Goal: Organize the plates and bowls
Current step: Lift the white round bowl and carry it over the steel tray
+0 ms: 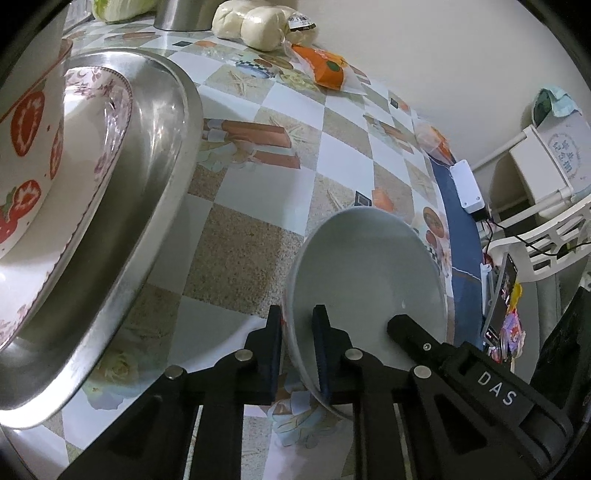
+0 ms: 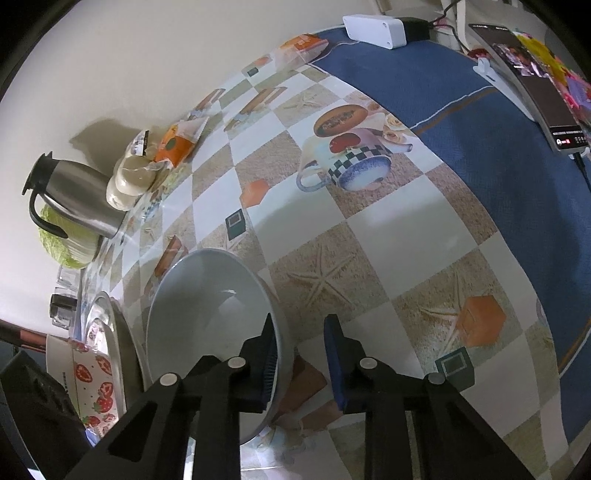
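A pale grey bowl [image 1: 365, 266] stands on the patterned tablecloth and also shows in the right wrist view [image 2: 207, 295]. My left gripper [image 1: 298, 321] straddles its near-left rim, one finger outside and one inside, close on the wall. My right gripper [image 2: 300, 332] is open over the bowl's right rim, its left finger [image 2: 267, 354] inside the bowl and its right finger outside, and its tip [image 1: 402, 325] reaches into the bowl in the left wrist view. A metal tray [image 1: 159, 155] on the left holds a floral plate [image 1: 92, 155] and a strawberry-printed bowl [image 1: 26, 122].
A steel jug [image 2: 77, 195], a cabbage [image 2: 62, 247], bagged buns [image 1: 255, 22] and an orange packet [image 1: 325, 66] stand along the wall. A white box [image 2: 373, 26] and a phone [image 2: 535, 85] sit by the blue cloth edge [image 2: 480, 122].
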Demonstrator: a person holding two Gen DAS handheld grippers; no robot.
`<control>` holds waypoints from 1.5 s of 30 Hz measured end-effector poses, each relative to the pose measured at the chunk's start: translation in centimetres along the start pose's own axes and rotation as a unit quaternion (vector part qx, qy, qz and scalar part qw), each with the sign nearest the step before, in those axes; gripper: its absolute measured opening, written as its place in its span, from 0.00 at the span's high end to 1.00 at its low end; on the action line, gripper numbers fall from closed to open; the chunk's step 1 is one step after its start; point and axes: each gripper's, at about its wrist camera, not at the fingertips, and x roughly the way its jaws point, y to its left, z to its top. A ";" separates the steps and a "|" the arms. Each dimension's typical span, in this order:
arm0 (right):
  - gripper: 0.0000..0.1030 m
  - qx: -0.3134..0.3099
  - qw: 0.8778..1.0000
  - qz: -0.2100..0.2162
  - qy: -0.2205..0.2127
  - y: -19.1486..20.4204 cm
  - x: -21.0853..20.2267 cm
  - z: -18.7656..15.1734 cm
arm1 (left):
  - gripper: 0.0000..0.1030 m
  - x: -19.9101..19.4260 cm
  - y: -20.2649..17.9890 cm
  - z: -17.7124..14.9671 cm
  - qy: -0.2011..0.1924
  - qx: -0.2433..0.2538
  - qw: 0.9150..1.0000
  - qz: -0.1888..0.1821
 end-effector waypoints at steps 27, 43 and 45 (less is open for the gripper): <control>0.84 -0.021 1.000 -0.007 0.005 1.7 -0.2 -0.3 | 0.82 -1.4 0.7 1.0 0.010 0.009 1.000 -0.023; 0.84 -0.041 0.998 0.020 -0.051 4.2 -4.9 0.1 | 0.81 -7.1 -0.8 2.2 -0.040 0.045 0.996 -0.058; 0.84 -0.046 0.996 0.025 -0.066 4.9 -6.2 0.1 | 0.81 -8.2 -1.0 2.3 -0.051 0.051 0.995 -0.064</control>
